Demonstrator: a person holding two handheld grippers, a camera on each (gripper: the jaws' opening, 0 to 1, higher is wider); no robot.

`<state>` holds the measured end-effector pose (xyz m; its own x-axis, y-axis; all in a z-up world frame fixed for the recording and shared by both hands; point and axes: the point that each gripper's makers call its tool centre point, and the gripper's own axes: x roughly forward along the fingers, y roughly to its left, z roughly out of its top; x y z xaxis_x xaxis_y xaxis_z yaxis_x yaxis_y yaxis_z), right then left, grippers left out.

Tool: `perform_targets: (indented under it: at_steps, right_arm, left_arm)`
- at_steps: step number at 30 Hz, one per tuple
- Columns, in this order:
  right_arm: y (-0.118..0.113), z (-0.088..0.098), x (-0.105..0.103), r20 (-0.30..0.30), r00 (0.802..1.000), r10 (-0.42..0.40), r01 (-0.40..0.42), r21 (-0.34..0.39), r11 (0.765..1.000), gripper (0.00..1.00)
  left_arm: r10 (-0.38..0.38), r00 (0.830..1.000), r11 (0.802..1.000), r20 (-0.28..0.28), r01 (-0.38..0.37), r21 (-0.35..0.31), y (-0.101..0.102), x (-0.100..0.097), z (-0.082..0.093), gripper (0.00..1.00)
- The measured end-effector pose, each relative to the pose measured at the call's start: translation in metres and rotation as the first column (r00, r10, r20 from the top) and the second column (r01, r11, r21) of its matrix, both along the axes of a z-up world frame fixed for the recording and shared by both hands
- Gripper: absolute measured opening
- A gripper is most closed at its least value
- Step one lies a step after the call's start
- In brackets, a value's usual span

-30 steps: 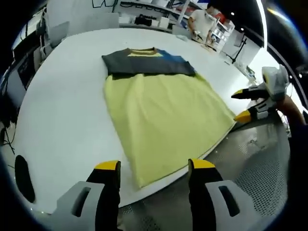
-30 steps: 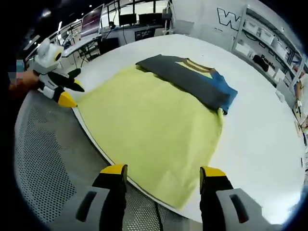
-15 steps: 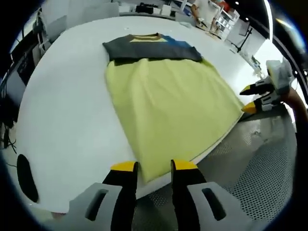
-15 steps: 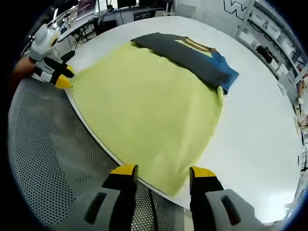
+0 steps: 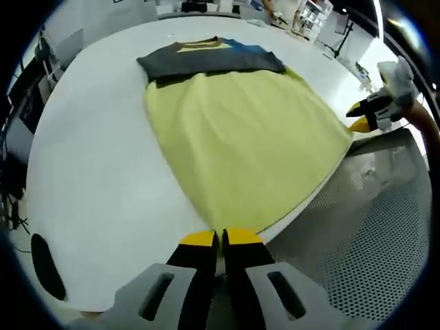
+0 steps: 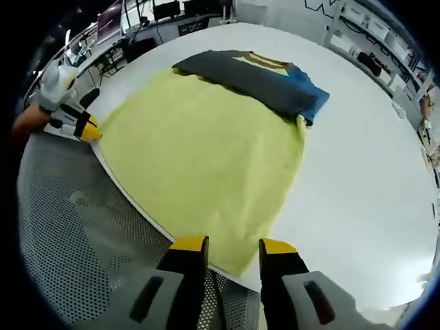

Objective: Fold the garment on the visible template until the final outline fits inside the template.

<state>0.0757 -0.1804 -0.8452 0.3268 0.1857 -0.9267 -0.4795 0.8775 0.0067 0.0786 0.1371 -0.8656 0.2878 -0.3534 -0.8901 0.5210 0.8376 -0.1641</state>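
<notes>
I see the white bench (image 5: 89, 158) carrying the garment (image 5: 240, 137), spread flat with its yellow body reaching the near rim and its dark grey and blue top at the far end. My left tool (image 5: 220, 238) has its yellow tips pressed together on the garment's near corner. My right tool (image 6: 232, 245) is slightly parted, straddling the other hem corner at the rim above the perforated metal floor (image 6: 75, 240).

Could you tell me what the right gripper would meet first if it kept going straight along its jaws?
Most likely the near corner of the yellow garment at the white table edge, just ahead of the right gripper; depth is uncertain.
</notes>
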Motion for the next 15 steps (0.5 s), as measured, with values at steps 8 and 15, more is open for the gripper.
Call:
perform_targets:
  at_steps: [8,15]
  right_arm:
    - [-0.007,-0.015,-0.018,-0.124,0.992,-0.038,0.042,0.027,0.999,0.22]
    - [-0.009,-0.027,-0.017,-0.121,0.992,-0.044,0.043,-0.015,0.999,0.21]
  left_arm:
    - [-0.003,1.000,1.000,0.002,0.003,-0.007,-0.001,0.000,0.000,0.00]
    - [-0.007,1.000,1.000,0.006,0.008,-0.006,-0.001,0.000,0.001,0.00]
